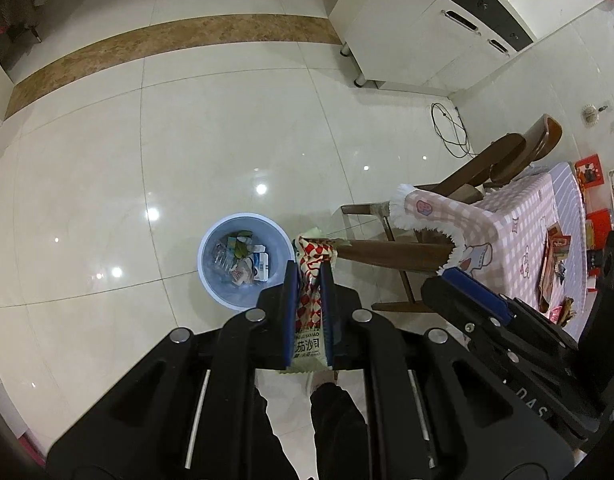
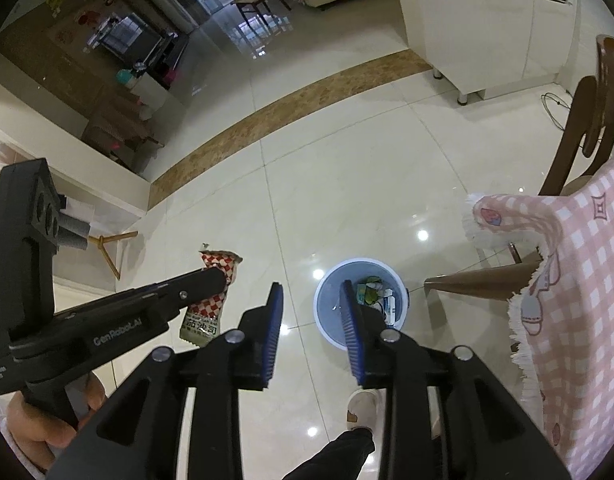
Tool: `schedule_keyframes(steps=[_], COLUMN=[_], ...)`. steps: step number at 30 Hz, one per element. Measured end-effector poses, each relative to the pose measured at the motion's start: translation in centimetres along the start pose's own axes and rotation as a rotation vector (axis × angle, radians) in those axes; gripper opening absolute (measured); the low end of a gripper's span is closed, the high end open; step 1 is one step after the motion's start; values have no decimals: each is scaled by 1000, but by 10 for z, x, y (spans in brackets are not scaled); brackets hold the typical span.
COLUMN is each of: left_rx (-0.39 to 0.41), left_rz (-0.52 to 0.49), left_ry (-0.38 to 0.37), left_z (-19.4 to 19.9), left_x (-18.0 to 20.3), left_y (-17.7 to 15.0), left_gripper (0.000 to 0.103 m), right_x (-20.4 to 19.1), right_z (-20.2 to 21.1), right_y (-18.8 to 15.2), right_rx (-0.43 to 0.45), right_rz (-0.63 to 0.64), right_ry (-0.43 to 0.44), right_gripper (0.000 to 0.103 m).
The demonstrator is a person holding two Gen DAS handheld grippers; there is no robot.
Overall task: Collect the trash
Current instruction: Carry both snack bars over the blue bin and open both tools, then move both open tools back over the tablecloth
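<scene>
The left tongs (image 1: 309,280) are closed on a red-and-white checkered snack wrapper (image 1: 309,300), pinched along its length between the two blue pads, with its upper end projecting beyond the tips. The right tongs (image 2: 313,308) stand open with nothing between the pads. Both point steeply down towards the tiled floor (image 1: 147,160). The blue waste bin (image 1: 243,260) stands on the floor near the corner of the worktop (image 1: 519,232), which carries a pink checkered cloth, and beside a wooden chair (image 1: 503,160); the bin already contains several items of refuse. In the left wrist view the wrapper appears just to the right of the bin rim, and in the right wrist view it hangs well to the left of the bin, so it is probably not yet over the opening. The step in hand is judged to be the carry of the wrapper to the bin. The next move calls for bringing the left tongs over the middle of the bin opening, then parting the pads so that the wrapper drops inside. Further scraps remain on the worktop (image 1: 555,276) for later collection.
</scene>
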State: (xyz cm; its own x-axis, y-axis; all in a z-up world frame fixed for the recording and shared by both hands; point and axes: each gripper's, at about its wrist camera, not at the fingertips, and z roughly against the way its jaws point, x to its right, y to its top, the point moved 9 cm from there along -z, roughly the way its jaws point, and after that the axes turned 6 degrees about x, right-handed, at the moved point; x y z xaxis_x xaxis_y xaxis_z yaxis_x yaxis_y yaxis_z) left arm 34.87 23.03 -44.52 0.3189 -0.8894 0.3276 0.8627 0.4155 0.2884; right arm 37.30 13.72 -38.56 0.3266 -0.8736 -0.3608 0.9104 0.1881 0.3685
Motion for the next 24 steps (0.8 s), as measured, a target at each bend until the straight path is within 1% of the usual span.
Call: schedule_keyframes(steps=[2, 4, 5, 7, 8, 9, 11, 14, 16, 19, 22, 24], left_rx=[-9, -34, -59, -92, -91, -87, -60, -71, -64, -48, -19, -1], left_rz=[0, 4, 7, 20, 32, 35, 41, 41, 31, -10, -66, -105], left_ry=[1, 23, 36, 53, 74, 81, 87, 107, 106, 110, 93, 73], left_z=[-2, -7, -11, -17, -18, -18, -16, -17, -17, -15, -13, -13], left_x=[3, 4, 4, 2, 1, 1, 5, 13, 25, 51, 92, 121], left_y=[1, -1, -2, -6, -7, -7, -7, -9, -8, -8, -10, -12], left_gripper=[12, 13, 14, 25, 38, 55, 55, 55, 55, 55, 55, 55], right_x=[6, 9, 13, 19, 22, 24, 32, 45, 57, 76, 97, 121], right_z=[2, 5, 7, 10, 11, 14, 18, 26, 33, 45, 61, 77], right_y=[2, 2, 2, 2, 2, 2, 1, -1, -1, 0, 0, 0], right_rx=[5, 10, 10, 12, 12, 13, 16, 20, 28, 46, 72, 96], right_rz=[-7, -10, -15, -22, -25, -29, -35, -49, -63, -82, -103, -131], right_ry=[1, -1, 1, 1, 2, 2, 0, 1, 3, 5, 3, -6], right_gripper=[29, 29, 29, 29, 29, 29, 29, 29, 29, 29, 29, 29])
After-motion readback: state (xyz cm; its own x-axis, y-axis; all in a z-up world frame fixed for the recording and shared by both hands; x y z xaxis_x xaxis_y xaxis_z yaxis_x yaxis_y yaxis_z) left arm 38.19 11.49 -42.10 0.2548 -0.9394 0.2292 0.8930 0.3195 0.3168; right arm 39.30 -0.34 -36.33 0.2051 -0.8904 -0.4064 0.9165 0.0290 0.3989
